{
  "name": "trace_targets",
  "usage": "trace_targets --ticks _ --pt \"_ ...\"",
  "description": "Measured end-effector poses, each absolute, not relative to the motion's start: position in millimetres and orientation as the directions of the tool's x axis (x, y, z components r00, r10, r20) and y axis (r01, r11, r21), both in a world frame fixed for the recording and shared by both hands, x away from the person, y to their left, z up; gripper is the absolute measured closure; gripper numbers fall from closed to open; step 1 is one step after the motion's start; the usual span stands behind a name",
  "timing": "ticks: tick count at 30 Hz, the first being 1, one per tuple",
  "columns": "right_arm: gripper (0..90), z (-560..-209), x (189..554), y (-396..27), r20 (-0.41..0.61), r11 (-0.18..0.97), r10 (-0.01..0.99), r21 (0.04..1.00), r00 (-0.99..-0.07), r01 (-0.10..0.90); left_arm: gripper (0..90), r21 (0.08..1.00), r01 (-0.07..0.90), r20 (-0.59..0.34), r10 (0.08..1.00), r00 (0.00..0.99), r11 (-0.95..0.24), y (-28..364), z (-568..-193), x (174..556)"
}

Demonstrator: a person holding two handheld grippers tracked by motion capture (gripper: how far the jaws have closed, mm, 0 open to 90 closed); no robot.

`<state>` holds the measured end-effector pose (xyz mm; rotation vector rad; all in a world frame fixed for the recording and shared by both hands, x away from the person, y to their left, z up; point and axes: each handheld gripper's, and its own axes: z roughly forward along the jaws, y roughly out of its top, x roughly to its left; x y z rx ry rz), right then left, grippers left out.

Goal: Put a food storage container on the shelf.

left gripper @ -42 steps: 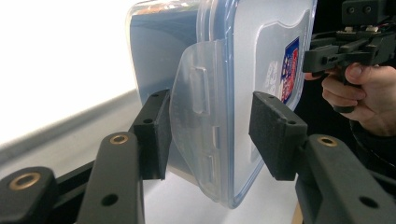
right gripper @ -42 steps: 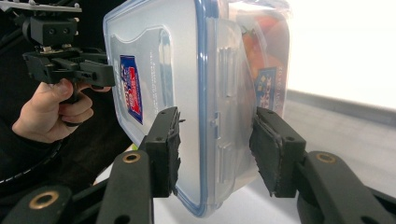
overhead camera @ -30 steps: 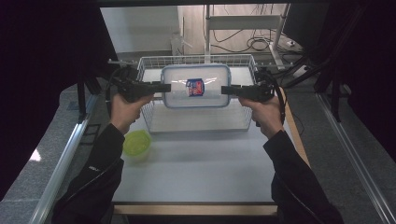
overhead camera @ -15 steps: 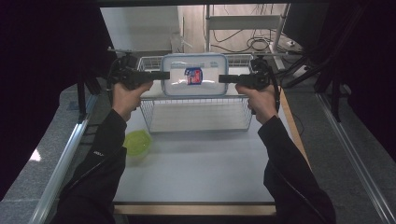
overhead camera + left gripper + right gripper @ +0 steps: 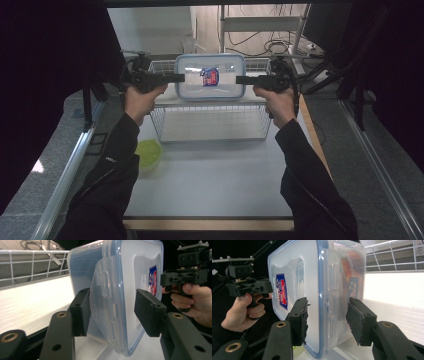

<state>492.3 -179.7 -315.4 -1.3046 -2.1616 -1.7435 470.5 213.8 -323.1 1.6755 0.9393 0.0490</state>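
Observation:
A clear plastic container (image 5: pixel 220 87) with a blue-rimmed lid and a red-and-blue label (image 5: pixel 210 76) hangs over the far side of the wire basket (image 5: pixel 215 137), its lid facing me. My left gripper (image 5: pixel 181 77) is shut on the container's left end. In the left gripper view its pads (image 5: pixel 111 312) straddle the latch flap of the container (image 5: pixel 117 277). These jaws have just been opening a little, with the container still between them. My right gripper (image 5: pixel 239 79) is shut on the right end, and its pads (image 5: pixel 327 320) clamp the lid and base of the container (image 5: pixel 312 277).
A green bowl (image 5: pixel 147 152) sits on the white table (image 5: pixel 210 185) at the basket's near left corner. Dark curtains and metal rails flank the table. Cables and a stand lie behind the basket. The right gripper (image 5: pixel 185 275) and left gripper (image 5: pixel 247 286) face each other.
Both hands have carried the container away from me, from over the basket's middle to its far side. The lid now faces me more squarely.

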Motion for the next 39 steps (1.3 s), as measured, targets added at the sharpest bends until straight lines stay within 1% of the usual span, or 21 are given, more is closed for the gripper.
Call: trace_targets --ticks 7,11,13,16,20,21,23,24,25,28,31,33,36,39 --pt "49.9 -315.1 492.3 -178.1 0.511 0.001 0.574 0.781 -0.64 0.624 43.9 0.843 0.536 -0.406 0.61 0.681 -0.038 211.7 -323.6 469.3" --pt "48.0 -315.2 491.3 -176.0 0.492 0.017 0.583 0.788 -0.646 0.616 38.2 0.844 0.534 -0.39 0.627 0.674 -0.049 208.8 -324.7 468.1" --pt "47.7 -315.7 490.7 -174.9 0.491 0.018 0.584 0.789 -0.647 0.615 38.0 0.841 0.539 -0.403 0.62 0.673 -0.037 210.2 -325.7 468.7" --pt "47.6 -316.5 491.1 -175.0 0.493 0.017 0.581 0.789 -0.648 0.615 38.0 0.841 0.539 -0.397 0.624 0.673 -0.047 210.4 -324.9 468.4" --pt "46.7 -318.7 490.5 -173.1 0.489 0.028 0.582 0.786 -0.65 0.617 32.3 0.838 0.541 -0.376 0.644 0.666 -0.07 207.4 -324.1 469.3" --pt "48.7 -319.1 490.0 -172.7 0.491 0.028 0.582 0.785 -0.648 0.619 30.5 0.836 0.542 -0.372 0.646 0.666 -0.078 206.9 -324.4 469.9" --pt "48.7 -321.0 490.2 -171.8 0.471 0.042 0.59 0.793 -0.655 0.608 25.2 0.821 0.565 -0.392 0.642 0.658 -0.078 206.5 -326.6 472.5" --pt "46.9 -321.5 490.0 -171.5 0.474 0.039 0.591 0.791 -0.652 0.61 23.3 0.817 0.573 -0.406 0.637 0.655 -0.069 207.2 -328.9 474.3" --pt "47.1 -321.8 490.5 -172.0 0.489 0.025 0.587 0.785 -0.645 0.619 21.9 0.812 0.58 -0.42 0.631 0.653 -0.059 208.2 -330.2 475.4" --pt "49.0 -323.2 491.2 -172.3 0.483 0.036 0.591 0.785 -0.647 0.619 20.0 0.791 0.61 -0.468 0.608 0.641 -0.034 211.8 -334.7 481.0" --pt "50.6 -325.2 491.0 -172.0 0.481 0.043 0.584 0.785 -0.653 0.617 13.4 0.763 0.646 -0.512 0.595 0.619 -0.016 211.6 -337.2 486.5" --pt "50.6 -325.9 490.2 -170.3 0.474 0.049 0.59 0.787 -0.653 0.615 8.1 0.754 0.656 -0.508 0.6 0.617 -0.036 210.3 -336.3 487.5" --pt "50.6 -326.9 489.7 -169.5 0.467 0.053 0.593 0.79 -0.656 0.61 7.8 0.75 0.661 -0.51 0.598 0.618 -0.043 211.0 -334.7 486.1" --pt "50.5 -327.1 488.7 -169.7 0.455 0.062 0.598 0.794 -0.66 0.605 10.1 0.761 0.649 -0.498 0.612 0.615 -0.033 214.5 -333.6 483.2"
